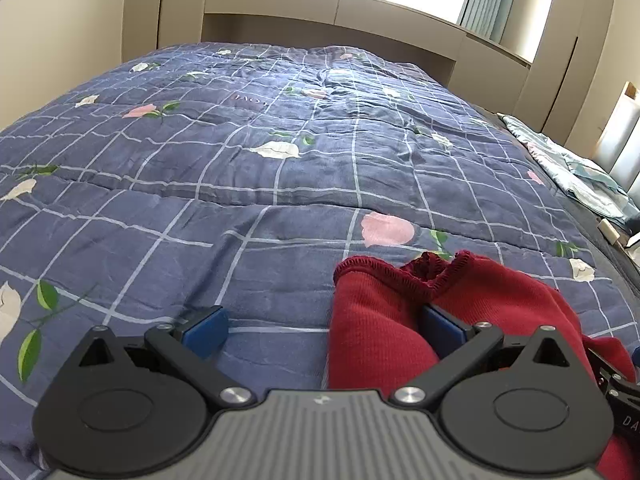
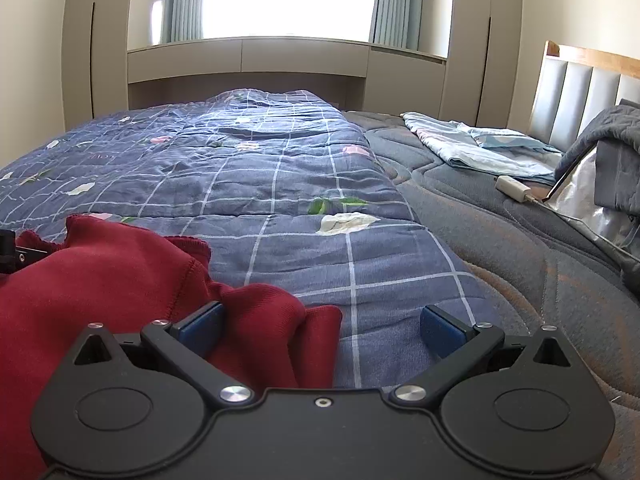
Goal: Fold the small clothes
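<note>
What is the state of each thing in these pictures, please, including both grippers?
left gripper: open, red cloth between its fingers.
right gripper: open, over the cloth's edge.
red garment: crumpled, not folded, lying on the quilt.
floral quilt: spread over the bed, wrinkled.
light blue bedding: folded loosely, lying on the mattress.

bedroom, quilted bed (image 2: 248, 168), headboard (image 2: 580, 92), wardrobes (image 2: 96, 60)

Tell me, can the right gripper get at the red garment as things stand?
Probably yes. The right gripper is open, and a fold of the red garment already lies between its fingers on the quilt, with nothing in the way.
</note>
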Demonstrator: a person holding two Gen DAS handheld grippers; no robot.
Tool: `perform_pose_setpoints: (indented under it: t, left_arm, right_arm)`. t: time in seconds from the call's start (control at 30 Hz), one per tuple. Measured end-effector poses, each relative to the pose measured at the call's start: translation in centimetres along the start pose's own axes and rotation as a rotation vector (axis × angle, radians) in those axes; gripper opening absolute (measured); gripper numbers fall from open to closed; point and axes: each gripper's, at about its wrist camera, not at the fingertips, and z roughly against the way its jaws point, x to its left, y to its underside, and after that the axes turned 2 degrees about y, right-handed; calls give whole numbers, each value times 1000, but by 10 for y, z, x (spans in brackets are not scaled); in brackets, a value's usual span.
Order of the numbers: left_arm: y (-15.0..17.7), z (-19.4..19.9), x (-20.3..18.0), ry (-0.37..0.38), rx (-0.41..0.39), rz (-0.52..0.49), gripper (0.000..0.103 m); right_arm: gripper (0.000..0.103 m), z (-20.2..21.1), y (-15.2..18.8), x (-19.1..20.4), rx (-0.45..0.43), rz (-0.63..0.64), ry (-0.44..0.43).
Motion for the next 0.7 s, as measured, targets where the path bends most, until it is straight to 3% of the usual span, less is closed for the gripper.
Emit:
perform_pose_setpoints:
  t: [0.47, 0.7]
  left_arm:
    - [1, -2, 1, 8, -5, 11, 103]
    - [-7, 6, 4, 8, 31, 36, 102]
  right_arm:
    - [102, 0, 0, -1, 0, -3, -2]
    - [102, 16, -9, -12, -7, -54, -15]
